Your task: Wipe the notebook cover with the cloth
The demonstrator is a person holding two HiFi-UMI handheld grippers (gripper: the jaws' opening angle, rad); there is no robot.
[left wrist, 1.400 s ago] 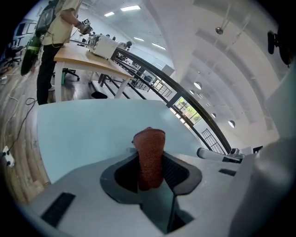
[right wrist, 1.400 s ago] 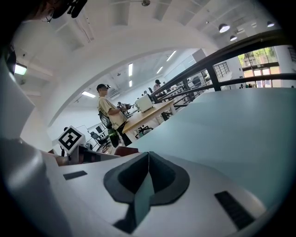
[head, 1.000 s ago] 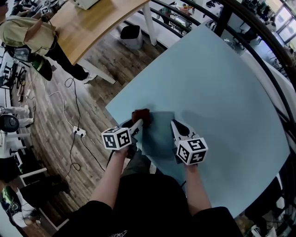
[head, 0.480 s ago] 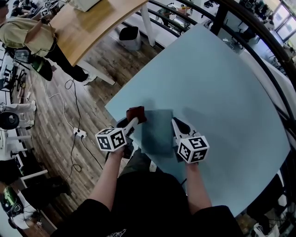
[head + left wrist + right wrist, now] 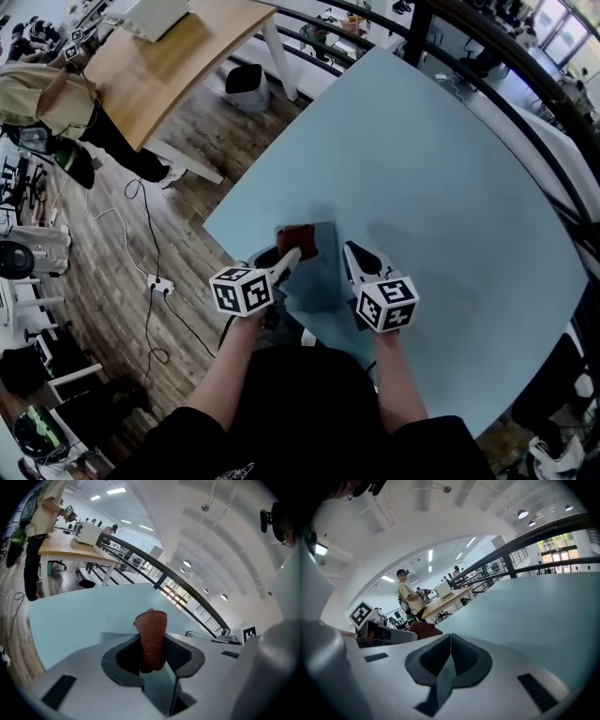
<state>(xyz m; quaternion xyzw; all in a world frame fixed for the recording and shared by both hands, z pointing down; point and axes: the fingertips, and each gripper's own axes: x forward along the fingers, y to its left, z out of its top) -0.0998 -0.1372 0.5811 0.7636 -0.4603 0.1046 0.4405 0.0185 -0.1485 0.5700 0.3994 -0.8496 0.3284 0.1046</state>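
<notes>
A blue-grey notebook (image 5: 322,274) lies flat near the front-left edge of the light blue table (image 5: 441,178). My left gripper (image 5: 296,253) is shut on a red-brown cloth (image 5: 298,238), which rests on the cover's far-left corner. In the left gripper view the cloth (image 5: 151,637) stands bunched between the jaws of the left gripper (image 5: 153,645). My right gripper (image 5: 349,249) is shut, its tip down at the notebook's right edge. The right gripper view shows the right gripper (image 5: 450,638) with its jaws meeting and nothing seen between them, and the cloth (image 5: 424,629) to its left.
The table's left edge (image 5: 234,248) runs close beside the notebook, with wooden floor, cables and a power strip (image 5: 156,281) below. A wooden desk (image 5: 169,52), a person (image 5: 47,89) and a bin (image 5: 242,84) are at far left. A dark railing (image 5: 497,89) borders the table's far side.
The left gripper slid the cloth leftward off the cover's far-left corner, then back right onto the cover. The right gripper has stayed at the notebook's right edge.
</notes>
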